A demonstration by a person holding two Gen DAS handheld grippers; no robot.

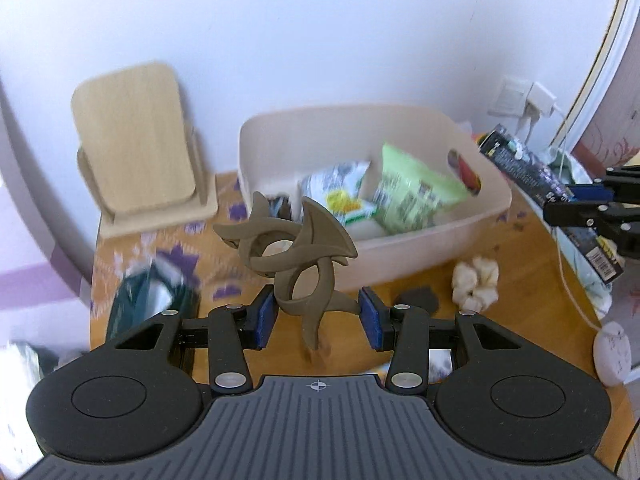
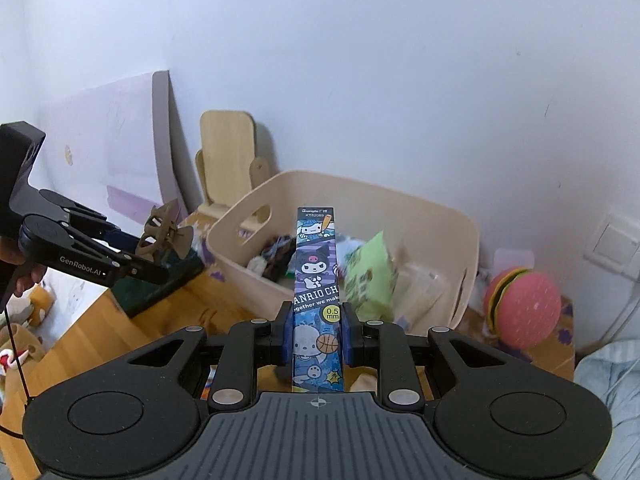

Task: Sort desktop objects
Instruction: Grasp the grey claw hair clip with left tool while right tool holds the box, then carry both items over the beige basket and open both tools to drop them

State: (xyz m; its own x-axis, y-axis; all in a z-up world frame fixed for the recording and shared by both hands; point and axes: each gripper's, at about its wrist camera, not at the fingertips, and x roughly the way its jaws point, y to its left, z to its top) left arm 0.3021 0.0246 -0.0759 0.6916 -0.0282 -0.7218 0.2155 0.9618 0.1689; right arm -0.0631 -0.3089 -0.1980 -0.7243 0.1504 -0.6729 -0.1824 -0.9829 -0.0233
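Note:
My left gripper (image 1: 318, 312) is shut on a brown spiky ring-shaped toy (image 1: 296, 248) and holds it above the wooden desk, in front of a beige bin (image 1: 420, 248). The right wrist view shows that same toy (image 2: 164, 236) at the left, in the left gripper (image 2: 140, 256). My right gripper (image 2: 316, 336) is shut on a long blue cartoon-printed pen box (image 2: 316, 272) whose far end points over the bin (image 2: 240, 248). In the left wrist view the pen box (image 1: 520, 164) and the right gripper (image 1: 576, 204) are at the right edge. The bin holds snack packets, one of them green (image 1: 412, 192).
A wooden stand (image 1: 136, 140) leans on the wall left of the bin. A white scrunchie (image 1: 476, 280) and a dark flat piece (image 1: 416, 298) lie near the bin's front. A dark green box (image 1: 152, 300) sits at the left. A pink burger-shaped ball (image 2: 520, 308) rests right of the bin.

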